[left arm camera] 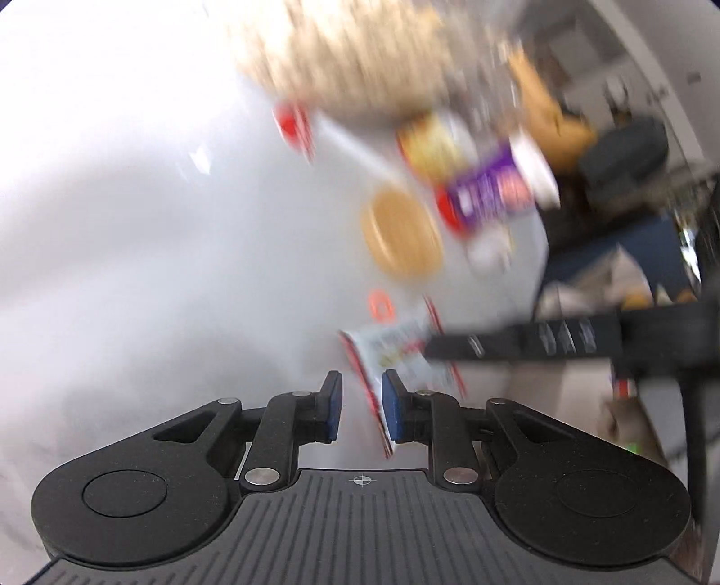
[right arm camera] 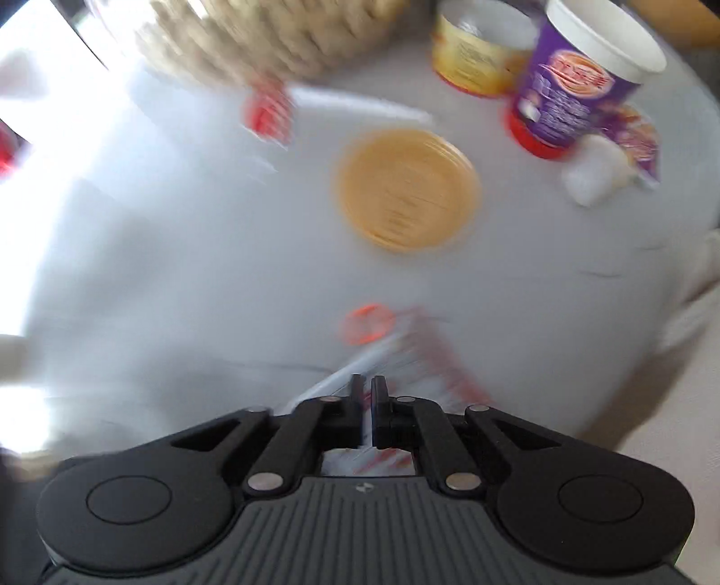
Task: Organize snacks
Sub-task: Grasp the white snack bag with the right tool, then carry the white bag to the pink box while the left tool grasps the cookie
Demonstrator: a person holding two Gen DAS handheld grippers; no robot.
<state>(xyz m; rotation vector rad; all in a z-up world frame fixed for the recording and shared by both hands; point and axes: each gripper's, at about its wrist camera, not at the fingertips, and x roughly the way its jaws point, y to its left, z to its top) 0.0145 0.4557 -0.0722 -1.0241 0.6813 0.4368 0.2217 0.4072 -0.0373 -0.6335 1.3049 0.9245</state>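
A white snack packet with red edges [left arm camera: 396, 346] lies on the white table [left arm camera: 157, 225]. My right gripper [right arm camera: 366, 382] points steeply down and is shut on that packet [right arm camera: 418, 355]; its black finger [left arm camera: 495, 345] reaches in from the right in the left wrist view. My left gripper [left arm camera: 362, 382] hovers just before the packet's near edge with a narrow gap between its blue pads. The packet's red edge runs along the right pad, and the left pad is clear of it. Both views are motion-blurred.
A woven basket [left arm camera: 351, 54] [right arm camera: 270, 40] stands at the back. Before it are a yellow cup [right arm camera: 477, 54], a purple cup [right arm camera: 571, 90], a round tan lid [right arm camera: 407, 189], a small red packet [right arm camera: 267, 110] and an orange ring [right arm camera: 366, 323]. The table edge lies to the right.
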